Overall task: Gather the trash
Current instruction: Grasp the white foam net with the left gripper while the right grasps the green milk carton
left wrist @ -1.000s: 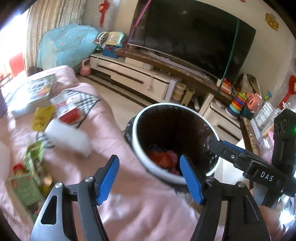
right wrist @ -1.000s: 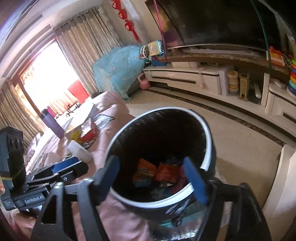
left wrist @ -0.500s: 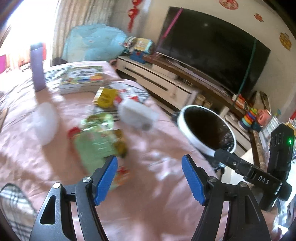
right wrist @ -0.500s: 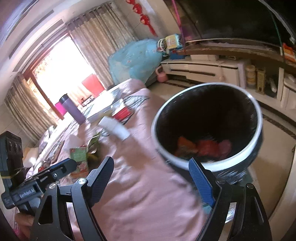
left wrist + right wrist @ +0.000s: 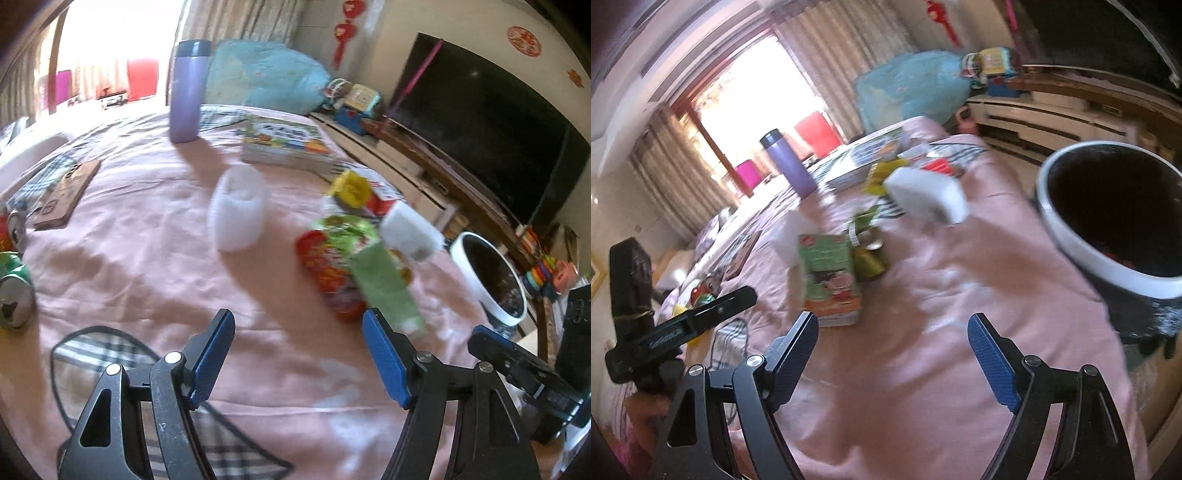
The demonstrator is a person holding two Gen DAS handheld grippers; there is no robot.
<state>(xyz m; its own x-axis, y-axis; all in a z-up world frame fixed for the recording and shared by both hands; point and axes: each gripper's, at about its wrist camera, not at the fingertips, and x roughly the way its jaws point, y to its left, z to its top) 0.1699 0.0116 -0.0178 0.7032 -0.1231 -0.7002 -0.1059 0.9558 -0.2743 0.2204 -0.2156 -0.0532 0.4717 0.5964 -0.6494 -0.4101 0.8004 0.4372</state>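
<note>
A surface draped in pink cloth (image 5: 147, 258) is seen strewn with litter, and a white-rimmed trash bin (image 5: 1108, 221) stands at its right edge. A green juice carton (image 5: 829, 280) and a red-green snack wrapper (image 5: 332, 266) lie mid-cloth. The left tongs (image 5: 297, 358) and right tongs (image 5: 892, 358) are held wide open, empty. A reach for the next piece is judged underway; the carton should be straddled, then closed upon.

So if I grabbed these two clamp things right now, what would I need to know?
Left gripper: open, holding nothing, over the pink cloth.
Right gripper: open, holding nothing.
Trash bin: at the right edge of the cloth, some wrappers already inside.
Left to collect: green carton, red-green snack bag, white box, yellow packet, cans at far left.
</note>
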